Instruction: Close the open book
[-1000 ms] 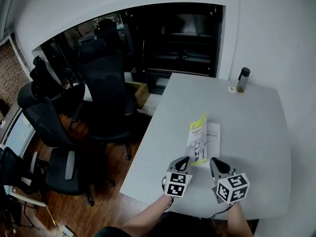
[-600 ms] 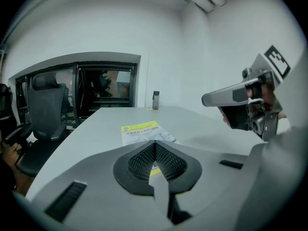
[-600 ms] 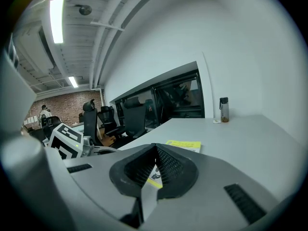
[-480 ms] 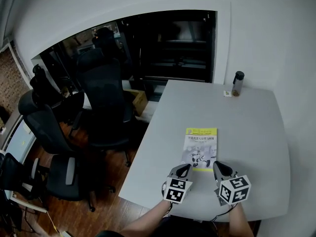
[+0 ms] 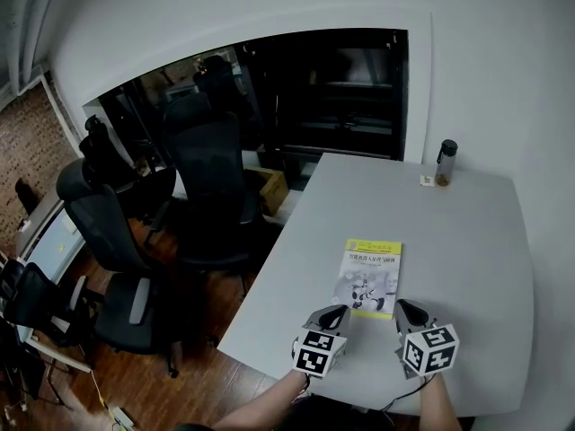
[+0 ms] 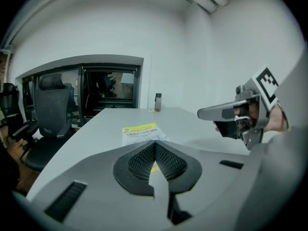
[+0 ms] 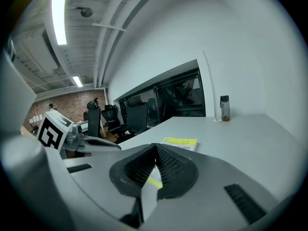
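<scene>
The book (image 5: 368, 265) lies closed and flat on the grey table (image 5: 467, 241), its yellow-banded cover facing up. It also shows ahead of the jaws as the book (image 6: 140, 133) and the book (image 7: 180, 143) in the two gripper views. My left gripper (image 5: 334, 315) hovers just short of the book's near left corner, shut with nothing in it. At the near right corner, my right gripper (image 5: 409, 311) is likewise shut and empty. Neither one touches the book. The right gripper (image 6: 211, 113) appears in the left gripper view, and the left gripper (image 7: 101, 143) in the right one.
A dark bottle (image 5: 442, 162) and a small white item (image 5: 424, 180) stand at the table's far edge. Several black office chairs (image 5: 211, 187) crowd the wooden floor left of the table. A white wall runs behind and to the right.
A second ago the cover stood half raised; it has dropped flat and the book is closed. Both grippers stay shut and have drawn back slightly from it.
</scene>
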`<move>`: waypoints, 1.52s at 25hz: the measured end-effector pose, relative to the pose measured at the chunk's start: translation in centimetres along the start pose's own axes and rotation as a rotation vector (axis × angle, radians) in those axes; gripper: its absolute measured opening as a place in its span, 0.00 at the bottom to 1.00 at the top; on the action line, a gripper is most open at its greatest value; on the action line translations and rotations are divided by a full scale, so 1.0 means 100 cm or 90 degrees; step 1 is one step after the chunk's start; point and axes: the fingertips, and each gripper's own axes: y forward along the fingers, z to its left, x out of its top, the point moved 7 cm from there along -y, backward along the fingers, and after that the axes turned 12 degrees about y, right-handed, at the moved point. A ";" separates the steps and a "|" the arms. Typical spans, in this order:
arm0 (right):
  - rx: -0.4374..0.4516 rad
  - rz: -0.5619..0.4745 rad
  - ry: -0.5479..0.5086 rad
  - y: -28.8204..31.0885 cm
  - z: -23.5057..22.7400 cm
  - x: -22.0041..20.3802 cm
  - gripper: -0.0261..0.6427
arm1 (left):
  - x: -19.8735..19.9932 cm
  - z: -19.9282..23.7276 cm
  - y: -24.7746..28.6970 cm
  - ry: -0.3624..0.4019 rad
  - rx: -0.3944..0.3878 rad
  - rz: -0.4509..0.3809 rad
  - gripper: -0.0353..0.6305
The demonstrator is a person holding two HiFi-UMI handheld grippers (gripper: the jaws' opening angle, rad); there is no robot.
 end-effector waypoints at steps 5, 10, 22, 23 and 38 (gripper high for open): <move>0.046 0.005 -0.025 -0.007 0.001 0.002 0.05 | 0.011 -0.009 -0.017 -0.015 0.031 -0.013 0.06; 0.092 -0.024 -0.047 -0.016 0.019 0.014 0.05 | 0.026 -0.021 -0.040 -0.027 0.026 -0.039 0.06; 0.139 -0.128 -0.111 -0.074 0.121 0.036 0.05 | 0.069 -0.034 -0.145 0.014 0.006 -0.155 0.06; 0.143 -0.133 -0.114 -0.081 0.130 0.035 0.05 | 0.071 -0.036 -0.155 0.011 0.001 -0.163 0.06; 0.154 -0.185 -0.161 -0.158 0.234 0.016 0.05 | 0.060 -0.062 -0.270 0.038 -0.014 -0.205 0.06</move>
